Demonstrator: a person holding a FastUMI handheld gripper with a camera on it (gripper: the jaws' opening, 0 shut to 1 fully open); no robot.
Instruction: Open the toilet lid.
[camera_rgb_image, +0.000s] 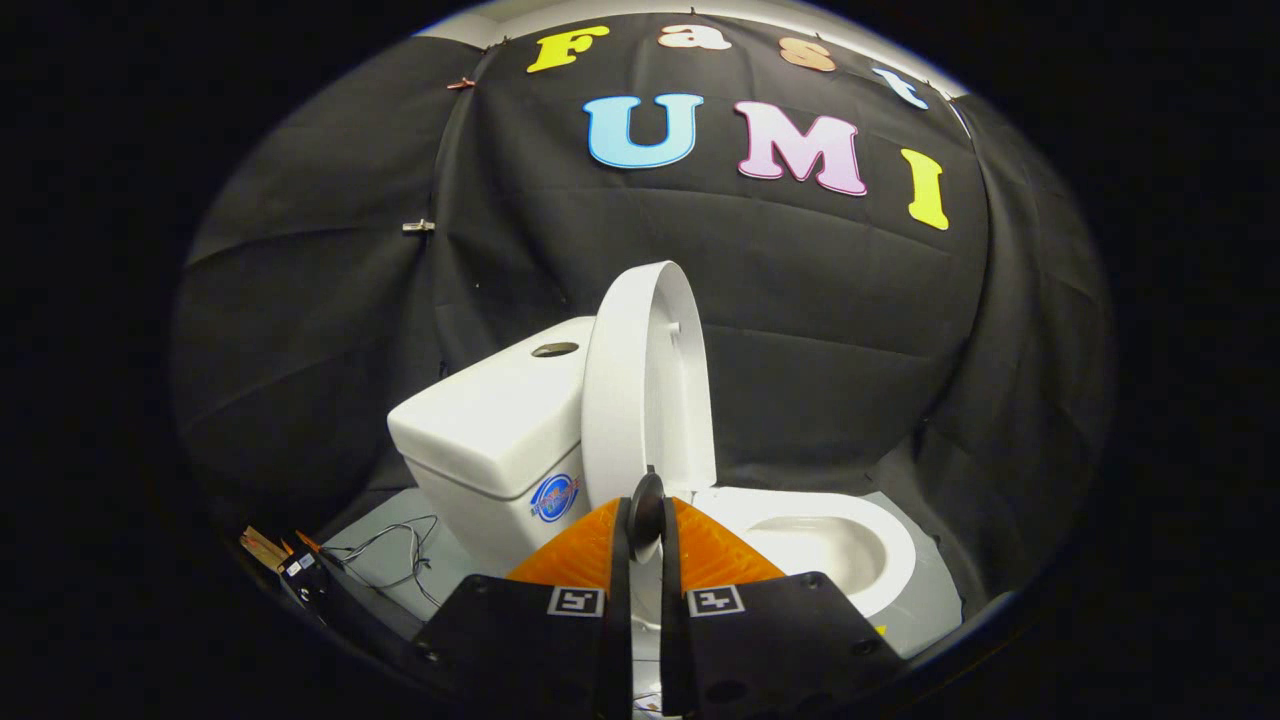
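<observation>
White toilet lid (640, 390) raised upright against tank, bowl exposed beside it.

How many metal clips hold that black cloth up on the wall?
2: one clip near the cloth's top edge, another clip lower down, above the tank. More may be hidden in folds. The hand-held gripper is nearly closed at the raised lid.

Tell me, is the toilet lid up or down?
Up. The lid stands nearly upright beside the tank, and the bowl is uncovered. The gripper is nearly shut around the lid's edge.
</observation>
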